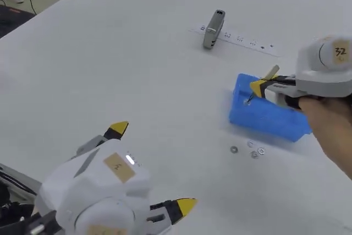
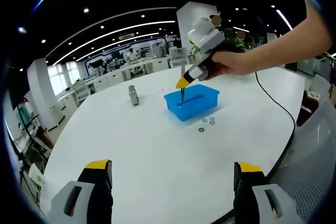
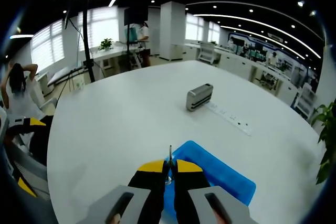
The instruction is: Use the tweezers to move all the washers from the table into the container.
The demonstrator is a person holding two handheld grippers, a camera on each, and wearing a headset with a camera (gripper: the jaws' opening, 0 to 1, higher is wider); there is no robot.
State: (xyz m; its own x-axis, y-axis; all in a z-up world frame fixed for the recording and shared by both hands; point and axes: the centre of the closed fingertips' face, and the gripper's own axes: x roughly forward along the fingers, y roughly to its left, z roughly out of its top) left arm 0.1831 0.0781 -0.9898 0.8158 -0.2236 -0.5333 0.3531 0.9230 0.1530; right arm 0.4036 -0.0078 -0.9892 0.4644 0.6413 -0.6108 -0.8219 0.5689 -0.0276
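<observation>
The blue container stands on the white table; it also shows as the container in both gripper views. Several small washers lie on the table just in front of it, seen as washers beside its near wall. My right gripper is shut on thin tweezers, whose tips point down over the container's left end. Whether the tweezers hold a washer I cannot tell. My left gripper hovers open over bare table at the near left, holding nothing.
A silver metal block lies beyond the container, next to a white printed strip. A hand holds the right gripper. A cable runs across the table behind it.
</observation>
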